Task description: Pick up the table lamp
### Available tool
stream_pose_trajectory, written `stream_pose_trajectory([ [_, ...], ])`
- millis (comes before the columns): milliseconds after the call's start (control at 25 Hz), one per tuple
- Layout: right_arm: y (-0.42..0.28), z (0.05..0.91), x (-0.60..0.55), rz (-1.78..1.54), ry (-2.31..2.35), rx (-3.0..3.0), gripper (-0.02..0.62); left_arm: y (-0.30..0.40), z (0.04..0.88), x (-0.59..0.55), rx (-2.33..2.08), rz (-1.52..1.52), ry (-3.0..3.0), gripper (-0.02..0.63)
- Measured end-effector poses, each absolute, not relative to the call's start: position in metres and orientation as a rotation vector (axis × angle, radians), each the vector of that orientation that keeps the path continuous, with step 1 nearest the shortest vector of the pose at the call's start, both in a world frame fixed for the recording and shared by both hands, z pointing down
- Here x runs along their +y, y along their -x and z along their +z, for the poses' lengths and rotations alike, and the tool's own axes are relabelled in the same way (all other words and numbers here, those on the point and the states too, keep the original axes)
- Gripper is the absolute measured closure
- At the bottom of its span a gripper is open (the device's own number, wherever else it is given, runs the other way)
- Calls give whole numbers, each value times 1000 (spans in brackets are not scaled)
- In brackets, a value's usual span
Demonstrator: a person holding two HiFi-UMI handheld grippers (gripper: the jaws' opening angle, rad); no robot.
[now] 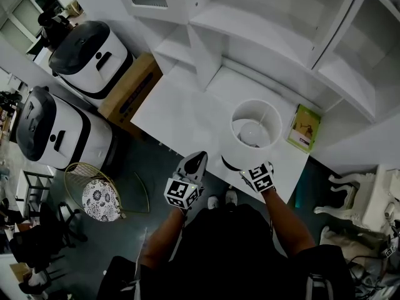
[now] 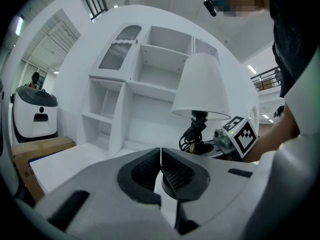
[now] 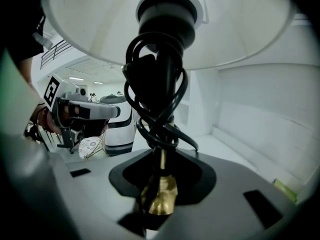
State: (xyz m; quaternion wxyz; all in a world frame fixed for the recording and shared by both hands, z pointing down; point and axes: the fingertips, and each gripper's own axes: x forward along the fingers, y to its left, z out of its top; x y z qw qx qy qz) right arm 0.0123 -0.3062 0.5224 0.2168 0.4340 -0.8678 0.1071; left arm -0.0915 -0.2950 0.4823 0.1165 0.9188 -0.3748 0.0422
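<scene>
The table lamp (image 1: 252, 134) has a white drum shade, a black socket, a gold stem and a black cord wound round the stem (image 3: 159, 109). In the head view it is over the near edge of the white desk (image 1: 187, 114). My right gripper (image 3: 160, 186) is shut on the gold stem just under the cord, and in the head view it reaches in below the shade (image 1: 253, 169). My left gripper (image 1: 196, 159) hovers left of the lamp, shut and empty (image 2: 160, 159). In the left gripper view the lamp (image 2: 200, 86) is ahead to the right. Its base is hidden.
A green book (image 1: 304, 127) lies on the desk to the right of the lamp. White shelves (image 1: 262, 17) rise behind the desk. A cardboard box (image 1: 132, 91) and two white machines (image 1: 90, 55) stand at the left, with a wire stool (image 1: 95, 194) below and a white chair (image 1: 362, 195) at right.
</scene>
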Motion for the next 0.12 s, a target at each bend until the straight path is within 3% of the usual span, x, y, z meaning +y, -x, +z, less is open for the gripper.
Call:
stream_pose_trajectory([
  [120, -13, 529, -304, 314, -1193, -2383, 476, 97, 484, -294, -1107, 135, -2685, 586],
])
